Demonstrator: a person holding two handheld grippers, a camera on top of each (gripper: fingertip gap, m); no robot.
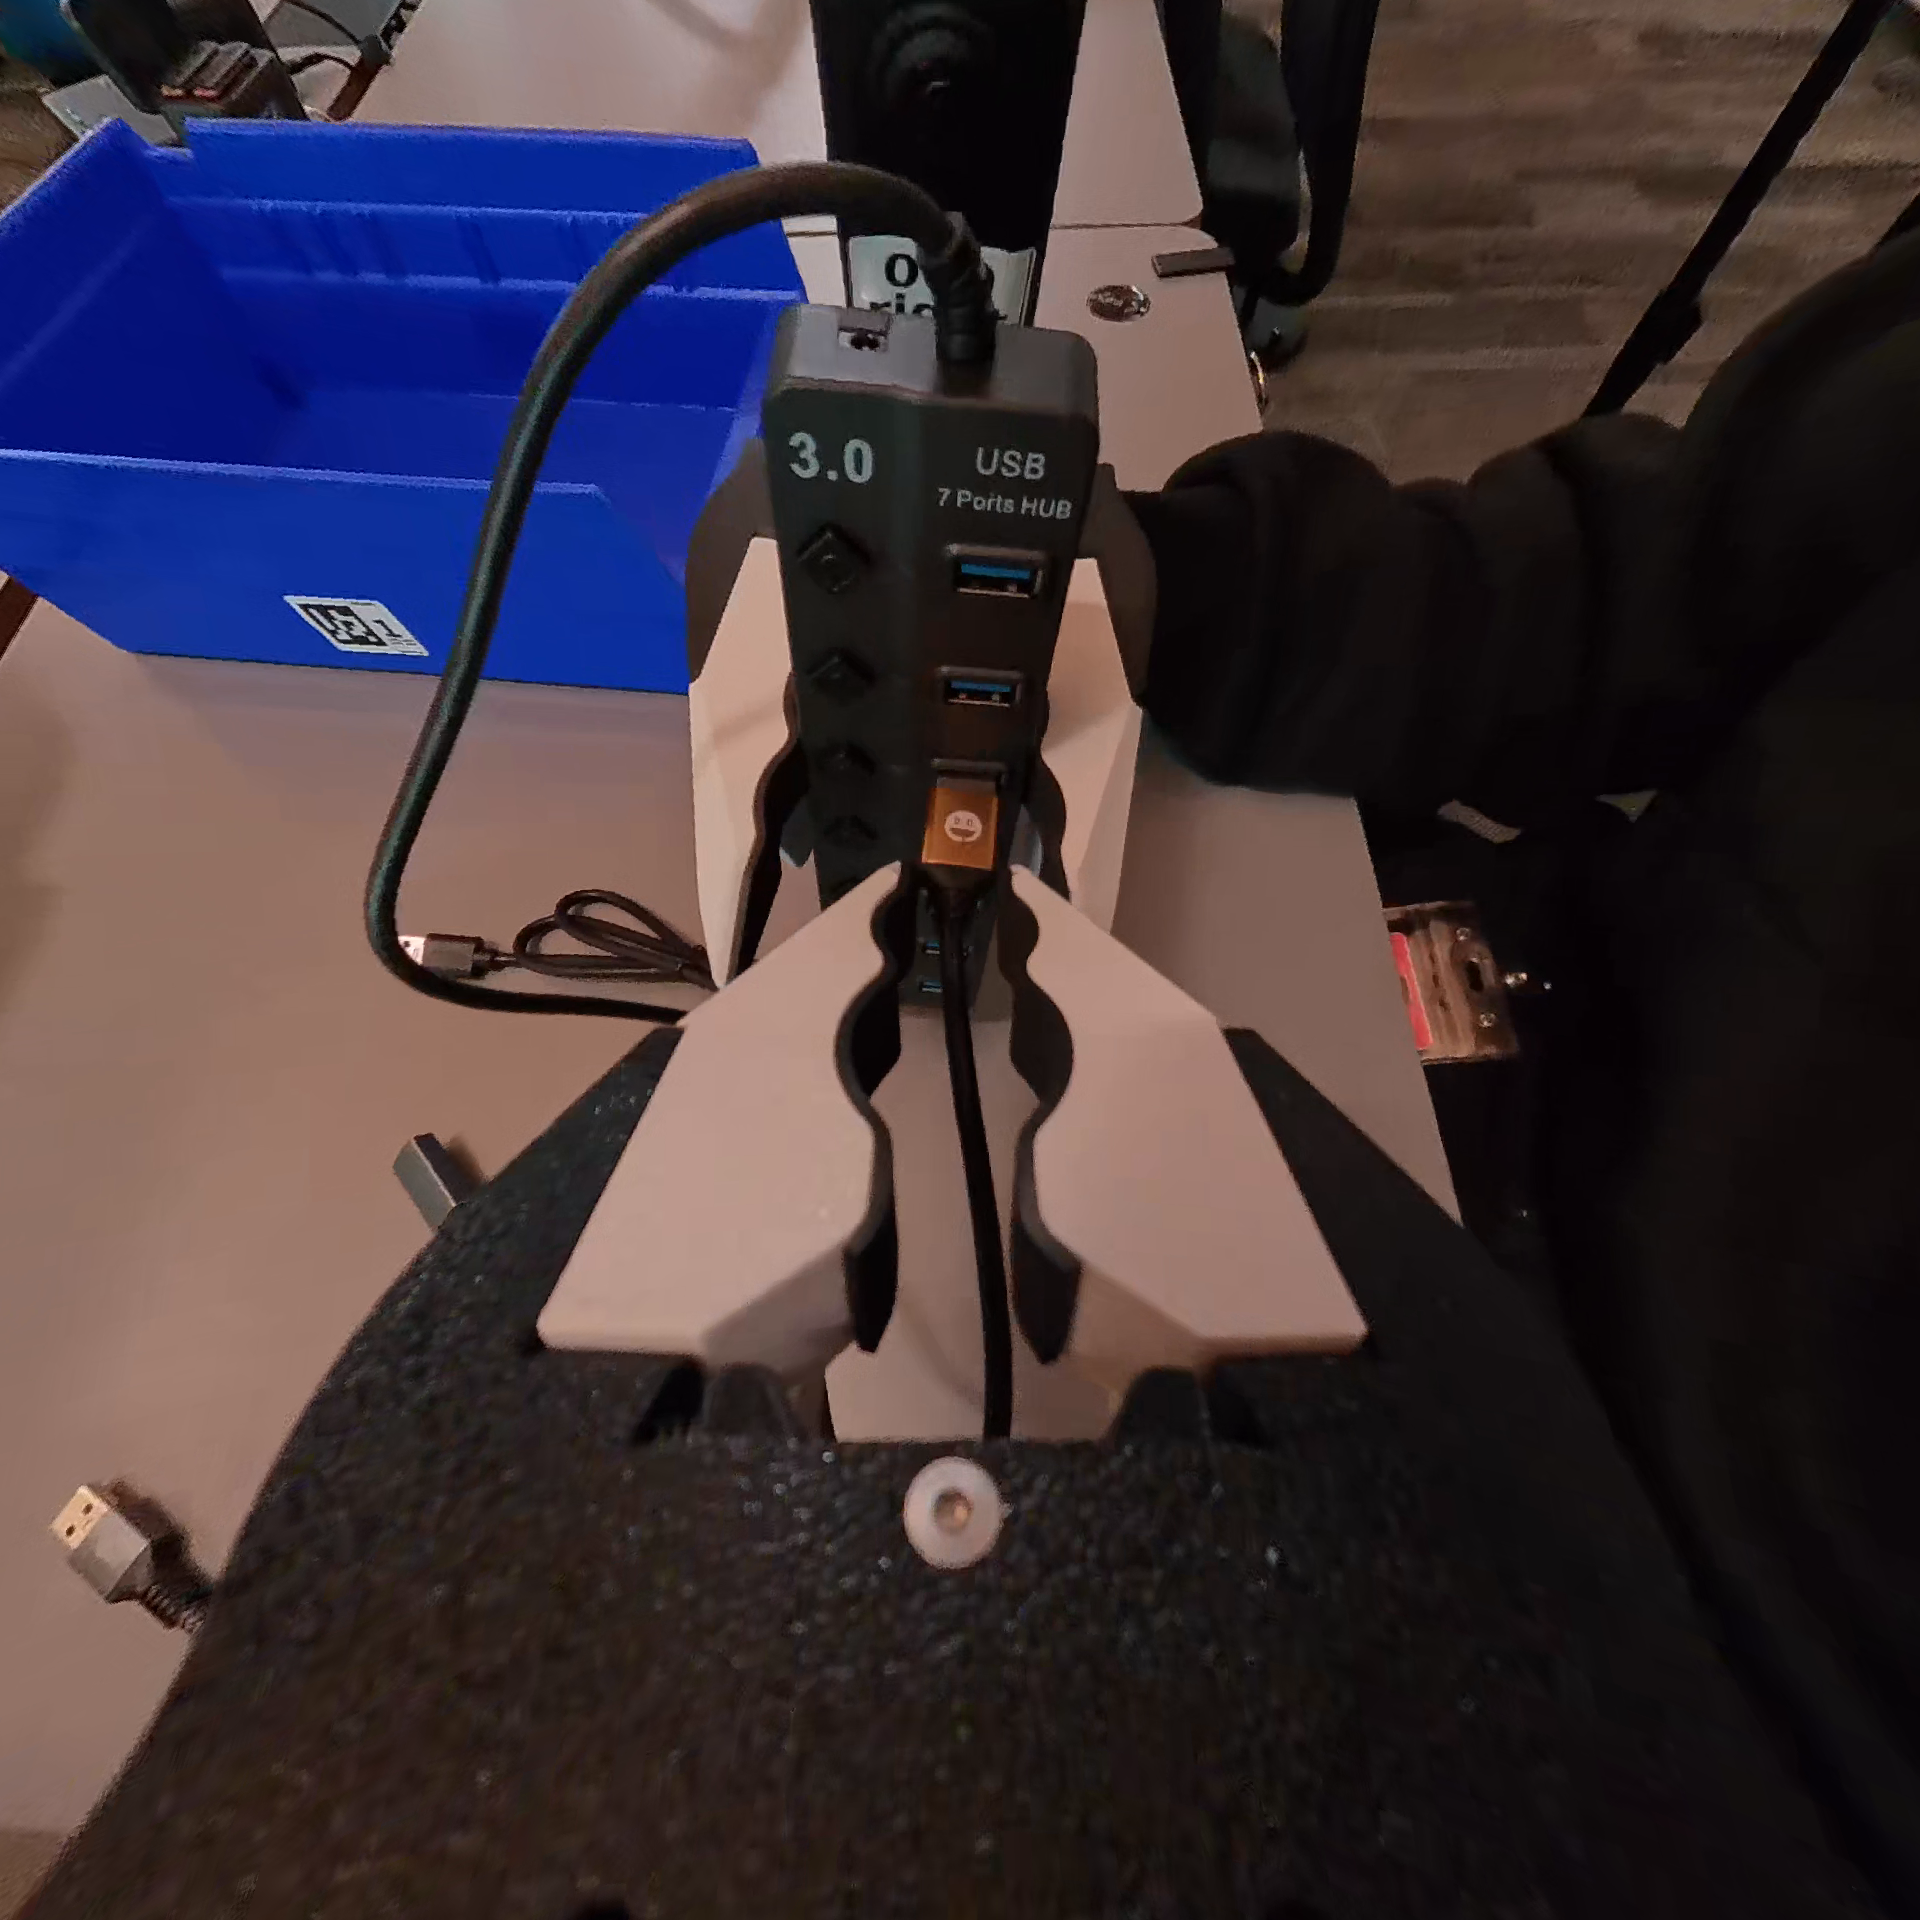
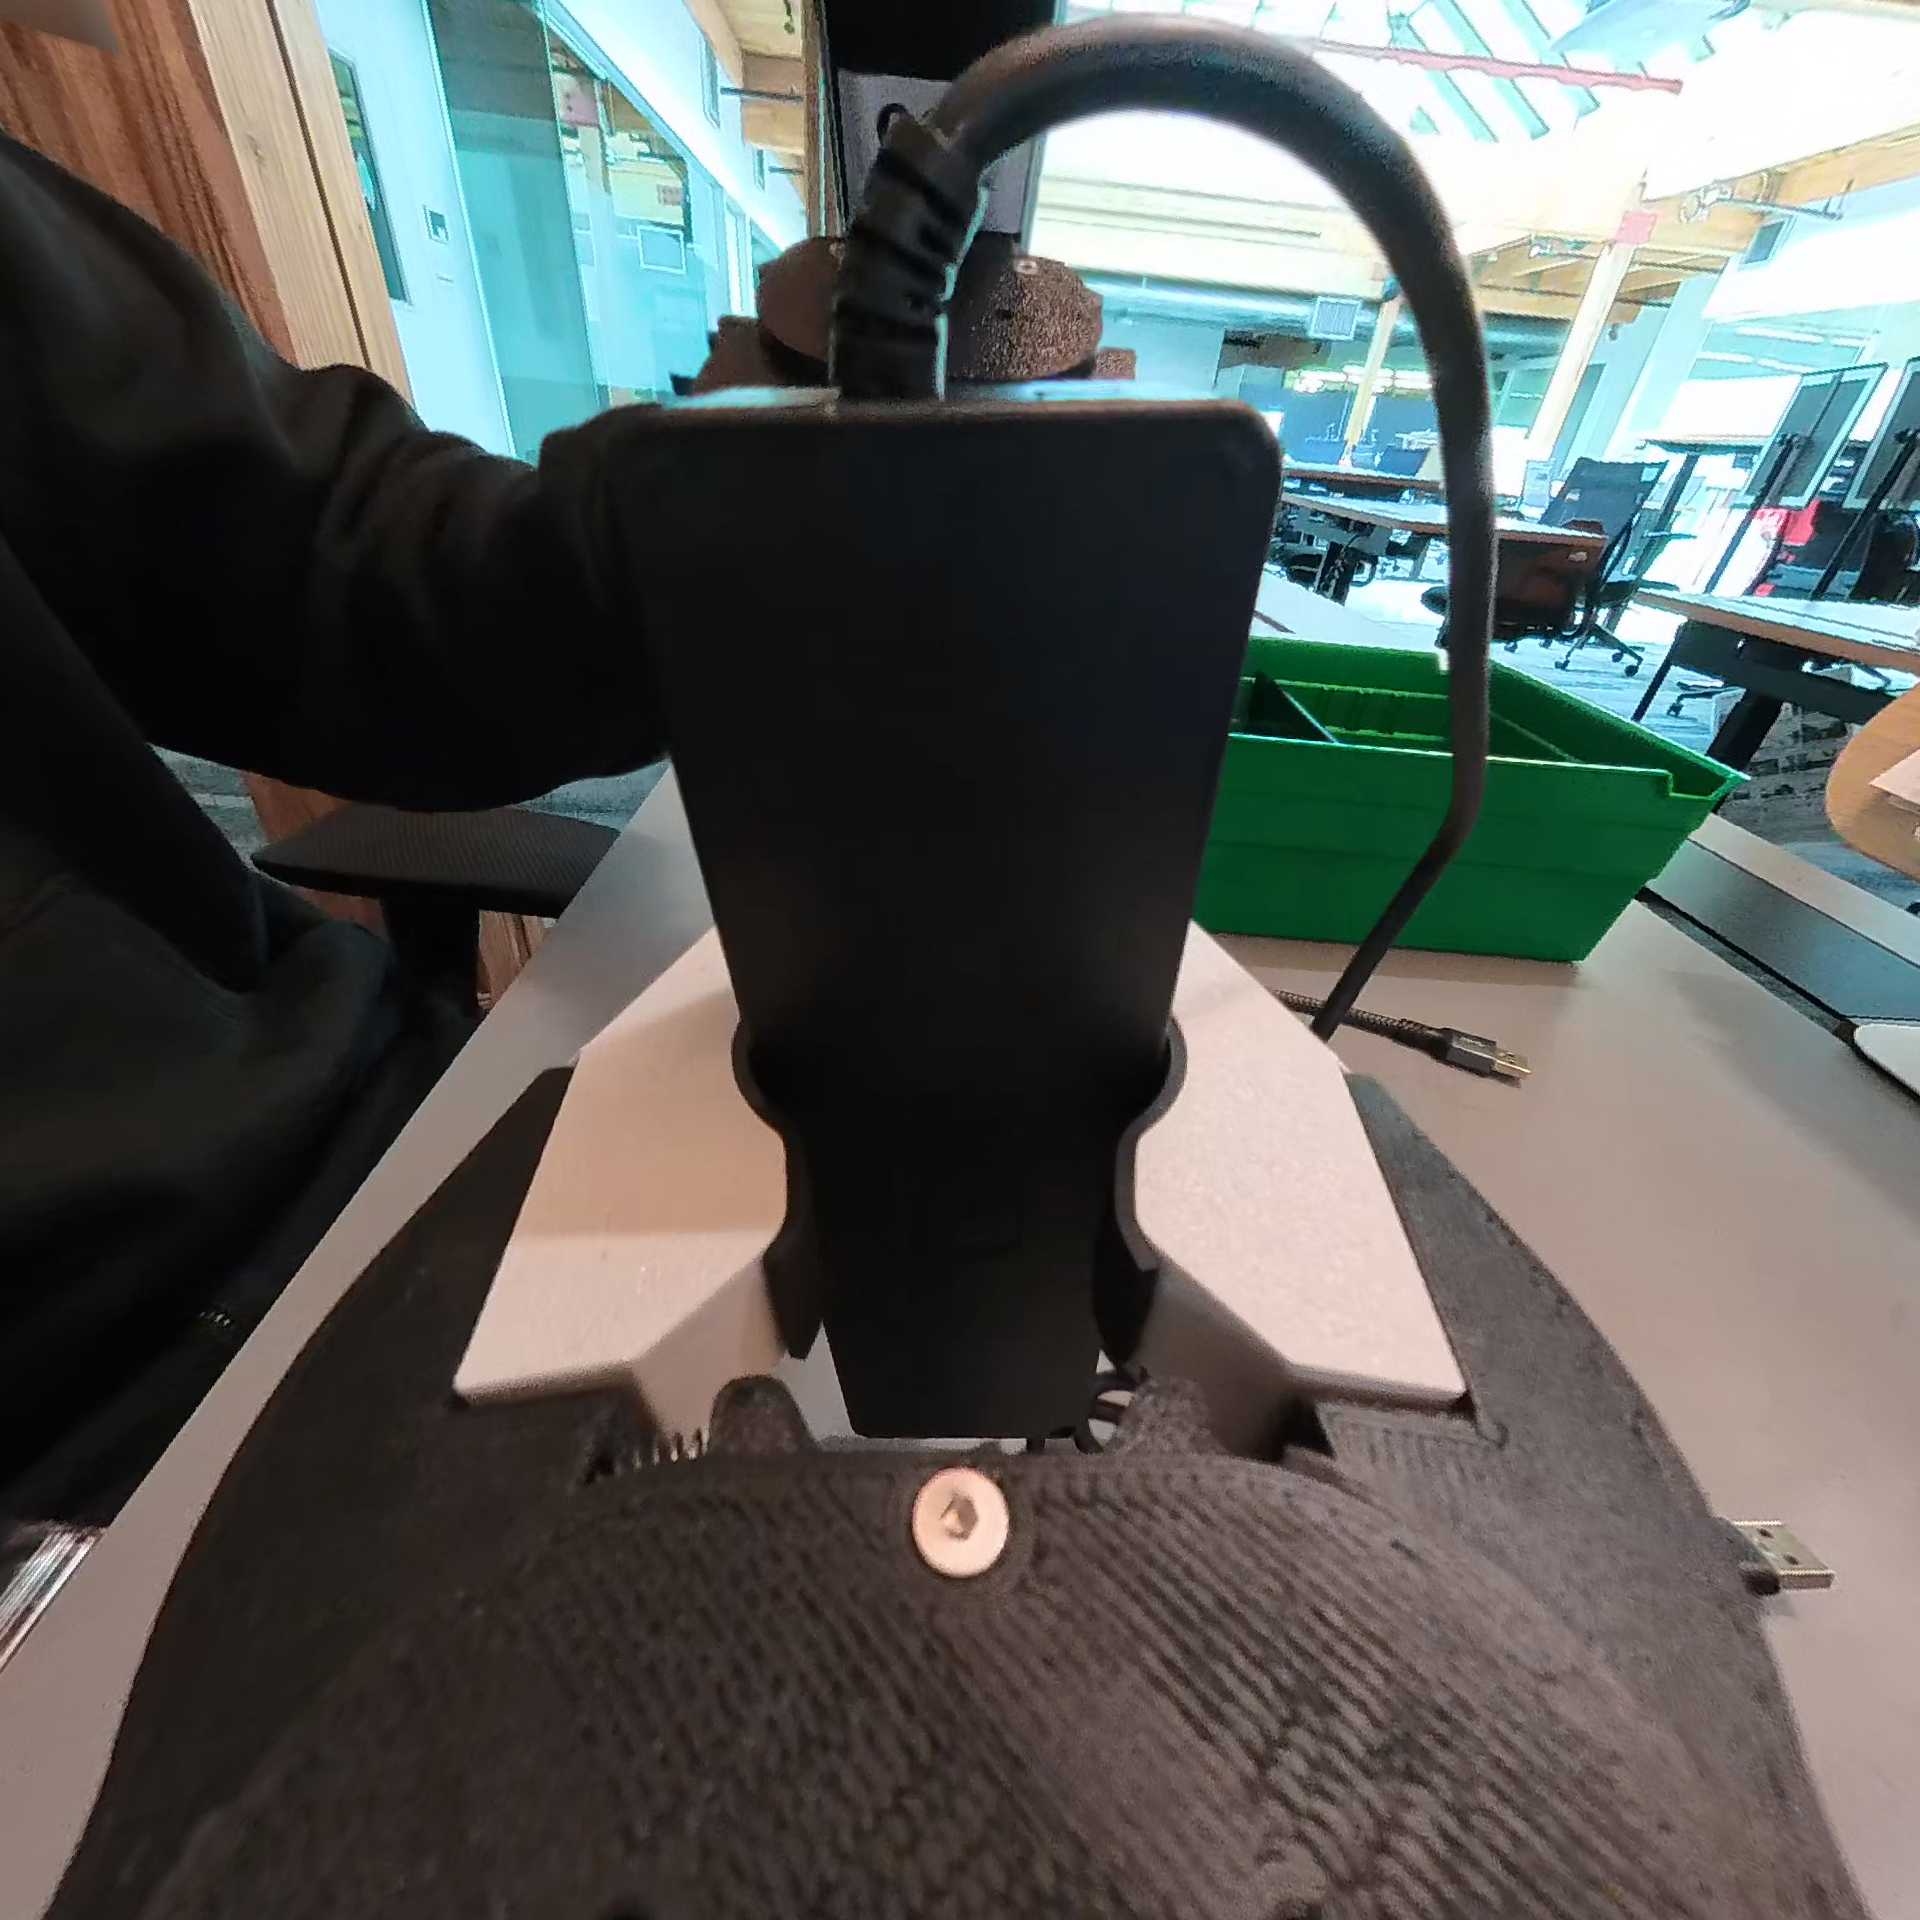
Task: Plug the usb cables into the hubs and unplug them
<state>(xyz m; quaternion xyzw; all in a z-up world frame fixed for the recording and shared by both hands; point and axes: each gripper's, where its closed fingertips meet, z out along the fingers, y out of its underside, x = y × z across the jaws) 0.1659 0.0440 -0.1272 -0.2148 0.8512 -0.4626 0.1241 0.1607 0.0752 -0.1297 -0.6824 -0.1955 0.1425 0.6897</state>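
A black seven-port USB hub (image 1: 894,468) stands upright above the grey table (image 1: 208,1039). My right gripper (image 1: 904,831) is shut on its lower body. The right wrist view shows the hub's plain back (image 2: 935,675) between my right gripper's (image 2: 956,1039) white fingers. An orange USB plug (image 1: 961,826) sits in the third port down, and its black cable (image 1: 977,1195) runs back between my left fingers. My left gripper (image 1: 951,883) is just behind the plug, its fingers apart on either side of the cable. The two ports above are empty. The lower ports are partly hidden.
The hub's own thick cable (image 1: 499,582) loops left down to a plug on the table (image 1: 447,951). A blue bin (image 1: 312,416) stands at back left and a green bin (image 2: 1455,831) stands beyond the hub. Loose grey USB plugs (image 1: 104,1548) lie nearby. A black sleeve (image 1: 1351,623) reaches in from the right.
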